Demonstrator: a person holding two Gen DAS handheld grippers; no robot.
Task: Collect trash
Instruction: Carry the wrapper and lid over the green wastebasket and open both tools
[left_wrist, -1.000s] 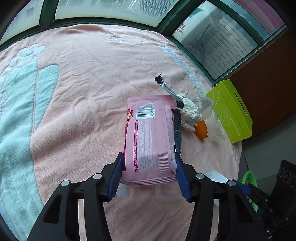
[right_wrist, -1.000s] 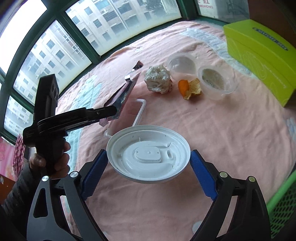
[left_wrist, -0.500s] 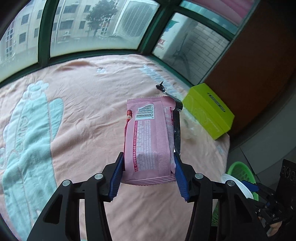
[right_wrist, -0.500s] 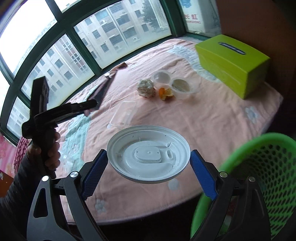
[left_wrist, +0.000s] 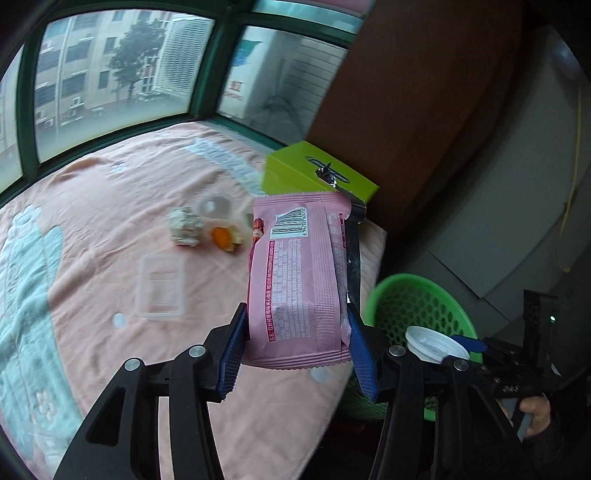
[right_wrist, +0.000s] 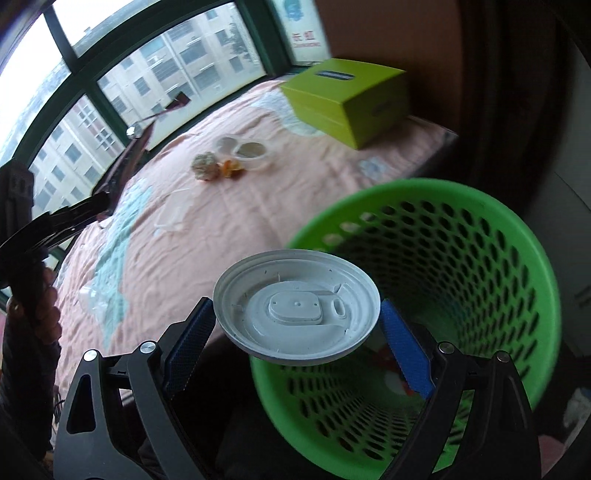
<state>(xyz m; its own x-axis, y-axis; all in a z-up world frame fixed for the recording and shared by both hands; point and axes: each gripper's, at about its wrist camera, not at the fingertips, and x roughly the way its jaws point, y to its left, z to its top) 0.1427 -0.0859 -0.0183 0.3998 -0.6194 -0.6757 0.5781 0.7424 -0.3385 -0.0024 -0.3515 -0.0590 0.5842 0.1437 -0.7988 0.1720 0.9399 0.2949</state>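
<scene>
The pink-covered table holds a crumpled wad, orange peel and clear tray. Your green basket stands beside its edge. Your left gripper clamps a pink wrapper; your right gripper, spread wide, grips a white lid above the basket's rim.

Matt pink plastic-film snack wrapper with silvery glossy inner edge, smooth white plastic cup lid, glossy green perforated plastic basket, soft napped pink cloth table cover, clear plastic tray, smooth lime-green tissue box, ribbed blue gripper pads.
</scene>
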